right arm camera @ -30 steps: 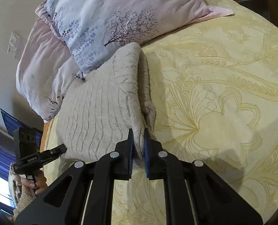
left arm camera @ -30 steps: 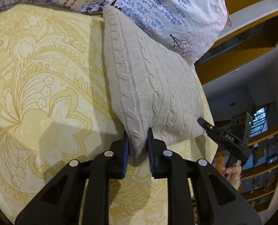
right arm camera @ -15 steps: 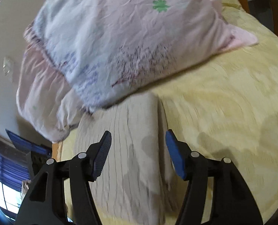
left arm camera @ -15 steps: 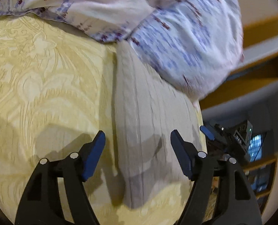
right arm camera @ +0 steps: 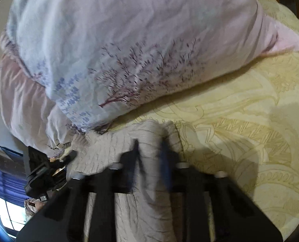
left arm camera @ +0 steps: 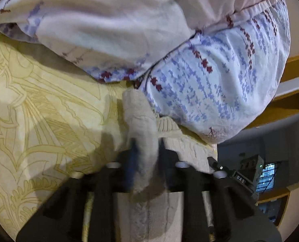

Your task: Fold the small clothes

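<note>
Since both your left tongs (left arm camera: 145,157) and right tongs (right arm camera: 149,157) pinch bulky sweater (left arm camera: 141,125) edges, a hasty lift toward the far pillow (right arm camera: 129,50) risks slippage.

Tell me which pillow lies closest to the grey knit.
The blue-flowered pillow: its edge touches the grey knit. The pale pink pillow lies farther back.

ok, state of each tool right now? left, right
Left tool: closed on the far edge of the beige cable-knit sweater.
Right tool: closed on the same sweater's far edge, blurred by motion.
</note>
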{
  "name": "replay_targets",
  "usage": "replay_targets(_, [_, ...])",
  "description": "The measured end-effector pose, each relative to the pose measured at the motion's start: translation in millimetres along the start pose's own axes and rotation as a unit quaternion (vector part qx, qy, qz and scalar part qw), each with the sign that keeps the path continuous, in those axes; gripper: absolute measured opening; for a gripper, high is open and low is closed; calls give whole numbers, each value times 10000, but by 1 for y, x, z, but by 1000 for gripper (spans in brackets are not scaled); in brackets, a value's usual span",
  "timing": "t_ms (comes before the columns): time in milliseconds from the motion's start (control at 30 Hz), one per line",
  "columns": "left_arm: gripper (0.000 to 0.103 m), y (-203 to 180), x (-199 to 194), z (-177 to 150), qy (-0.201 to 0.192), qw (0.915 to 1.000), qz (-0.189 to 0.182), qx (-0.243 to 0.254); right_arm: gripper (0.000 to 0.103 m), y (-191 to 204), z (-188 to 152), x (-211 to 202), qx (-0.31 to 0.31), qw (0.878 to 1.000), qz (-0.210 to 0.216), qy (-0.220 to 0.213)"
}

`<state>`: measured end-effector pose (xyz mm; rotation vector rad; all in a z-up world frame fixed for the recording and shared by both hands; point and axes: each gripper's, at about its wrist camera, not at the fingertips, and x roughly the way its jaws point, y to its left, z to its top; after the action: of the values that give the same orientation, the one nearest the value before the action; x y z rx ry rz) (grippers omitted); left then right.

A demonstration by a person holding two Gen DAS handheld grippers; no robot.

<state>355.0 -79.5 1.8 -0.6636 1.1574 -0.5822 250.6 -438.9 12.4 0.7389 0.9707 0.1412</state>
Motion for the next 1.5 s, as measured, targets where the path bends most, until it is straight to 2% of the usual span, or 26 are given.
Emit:
replay_targets(67, [7,-1,-6,-3,-99,9998,-107,127,10,1,-1,-14,-74,9993,291,-244])
replay_targets(167, [6,-2,-22,-8,-346,9976,-493,342,10,9,-6,-39,-417,9936,702,-777])
replay_targets(200, [6,-2,-26,-9,-426,9967,-559,418,10,10,-9,-49,-548,9891,886,-1039])
replay_targets(233, [6,-3,-28,-10,-546,9959,-500,516,10,9,-10,-51,-603,9877,840,-1175])
replay_targets(267, [5,-1,-26,-10,-613,9963,-298,528,10,6,-9,-48,-600,9891,667,-1168])
replay_targets(300, [4,2,-24,-8,-611,9969,-142,464,10,-1,-6,-37,-474,9933,300,-1005])
replay_targets(333, [4,6,-18,-6,-562,9980,-48,299,10,-10,-4,-26,-275,9961,110,-829])
replay_targets(433, [5,16,-9,-5,-392,9992,-44,-55,10,-30,-4,2,220,9992,-87,-336])
replay_targets(500, [10,14,-12,-9,-364,9993,-21,-17,13,-28,-6,-5,219,9991,-61,-363])
replay_targets(533, [17,12,-17,-11,-362,9993,-18,43,17,-27,-8,-12,198,9991,-39,-368])
replay_targets(567, [32,11,-22,-12,-355,9994,-17,63,26,-25,-10,-18,180,9992,-46,-367])
replay_targets(600, [39,9,-28,-16,-344,9994,-55,63,39,-24,-15,-25,158,9992,-38,-375])
replay_targets(633, [50,9,-36,-21,-312,9994,-121,78,44,-24,-22,-35,131,9991,33,-403])
replay_targets(667, [54,10,-43,-26,-285,9994,-153,123,47,-24,-30,-43,103,9990,123,-428])
replay_targets(767, [62,2,-51,-50,-99,9990,-119,429,47,-23,-53,-57,-45,9990,324,-310])
replay_targets(867, [64,-3,-53,-75,120,9979,-128,620,46,-23,-72,-60,-184,9994,194,-223])
replay_targets(933, [64,-6,-52,-87,175,9970,-116,741,40,-20,-80,-56,-242,9994,87,-212])
replay_targets(1033, [64,-12,-47,-98,185,9951,87,971,21,-21,-85,-54,-275,9994,186,-101])
replay_targets(1100, [65,-14,-43,-100,194,9946,177,1003,15,-20,-88,-52,-334,9993,9,-156])
replay_targets(1200, [67,-11,-42,-101,233,9955,140,908,14,-30,-87,-53,-171,9997,-90,-140])
replay_targets(1333, [75,-9,-42,-99,212,9965,77,804,15,-32,-84,-54,-37,9999,50,-82])
replay_targets(1367, [78,-10,-40,-98,202,9968,49,768,19,-33,-83,-55,16,9999,141,-67])
replay_targets(1433, [80,-7,-38,-94,168,9981,-118,575,39,-38,-79,-56,272,9988,417,-45])
replay_targets(1467, [80,-6,-36,-93,166,9985,-200,482,57,-39,-77,-55,367,9979,525,-47])
replay_targets(1500, [80,-4,-34,-91,177,9987,-271,402,69,-40,-75,-55,428,9973,600,-72])
